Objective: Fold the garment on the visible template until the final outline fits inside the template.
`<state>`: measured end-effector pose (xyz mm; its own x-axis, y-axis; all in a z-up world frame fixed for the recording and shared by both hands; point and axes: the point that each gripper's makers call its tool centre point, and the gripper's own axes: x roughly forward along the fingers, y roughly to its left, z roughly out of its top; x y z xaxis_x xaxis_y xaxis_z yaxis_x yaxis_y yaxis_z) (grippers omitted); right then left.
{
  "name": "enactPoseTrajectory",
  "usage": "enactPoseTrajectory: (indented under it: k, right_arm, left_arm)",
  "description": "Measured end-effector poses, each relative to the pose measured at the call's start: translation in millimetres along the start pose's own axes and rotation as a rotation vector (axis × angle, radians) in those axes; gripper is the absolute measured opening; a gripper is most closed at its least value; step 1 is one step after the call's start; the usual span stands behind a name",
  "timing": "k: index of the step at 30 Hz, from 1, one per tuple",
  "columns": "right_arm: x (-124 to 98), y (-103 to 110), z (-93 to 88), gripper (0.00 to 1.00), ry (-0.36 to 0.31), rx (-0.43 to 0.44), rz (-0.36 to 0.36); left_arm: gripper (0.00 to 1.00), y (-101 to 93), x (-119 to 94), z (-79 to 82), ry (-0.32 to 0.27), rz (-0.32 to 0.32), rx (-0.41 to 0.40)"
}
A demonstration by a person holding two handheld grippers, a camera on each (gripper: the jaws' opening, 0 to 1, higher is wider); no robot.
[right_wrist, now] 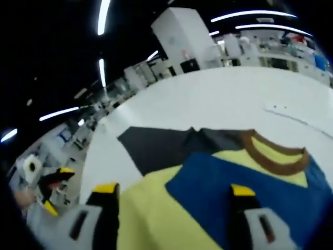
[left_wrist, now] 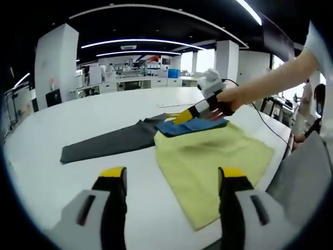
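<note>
A yellow-green shirt (left_wrist: 208, 156) lies flat on the white table (left_wrist: 78, 120), with a blue panel (left_wrist: 190, 126) at its far end. A dark grey cloth (left_wrist: 109, 143) stretches out from under it to the left; whether it belongs to the shirt I cannot tell. My left gripper (left_wrist: 171, 179) hovers open at the shirt's near edge with nothing between its fingers. A hand holds my right gripper (left_wrist: 190, 113) at the blue panel. In the right gripper view that gripper (right_wrist: 174, 195) stands open over the blue panel (right_wrist: 218, 187), close to the brown collar (right_wrist: 270, 155) and the grey cloth (right_wrist: 156, 146).
The table's right edge (left_wrist: 278, 156) runs close to the shirt, with a person's clothing beside it. A black cable (left_wrist: 265, 122) trails off the table past the arm (left_wrist: 270, 78). A small white strip (right_wrist: 283, 110) lies farther out. Benches and pillars stand far behind.
</note>
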<state>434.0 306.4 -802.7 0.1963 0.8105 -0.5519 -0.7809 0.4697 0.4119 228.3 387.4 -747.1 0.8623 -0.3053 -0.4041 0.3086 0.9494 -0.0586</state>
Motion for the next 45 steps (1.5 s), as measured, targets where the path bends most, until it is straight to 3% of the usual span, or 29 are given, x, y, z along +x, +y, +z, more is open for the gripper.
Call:
enactPoseTrajectory:
  k: [3,8,13,20,30,45]
  right_arm:
    - [-7.8,-4.0,-2.7,0.99,0.003,-0.043,-0.023]
    - [-22.2,-10.5,-10.3,0.99,0.025,-0.079,-0.026]
    - [-46.2,-30.8,-18.0,0.99,0.012,-0.038,-0.054]
    - [-79.5,-57.6,-24.2,0.99,0.000,-0.006,-0.096]
    - [-124.2,-72.5,-32.3,0.95,-0.039,0.034,-0.140]
    - [-172.6,-119.7,-51.7,0.87,-0.047,0.101,-0.237]
  left_arm:
    - [0.72,-4.0,0.9,-1.0,0.007,-0.016,-0.005]
    - [0.78,-8.3,1.8,0.0,0.003,-0.032,-0.006]
    - [0.87,-7.6,1.7,3.5,-0.013,-0.025,0.000]
    - [0.92,-8.4,1.9,4.2,-0.021,-0.037,-0.011]
    - [0.92,-16.5,3.2,0.6,0.003,-0.073,0.000]
    - [0.89,-17.2,3.2,1.1,0.002,-0.073,-0.019]
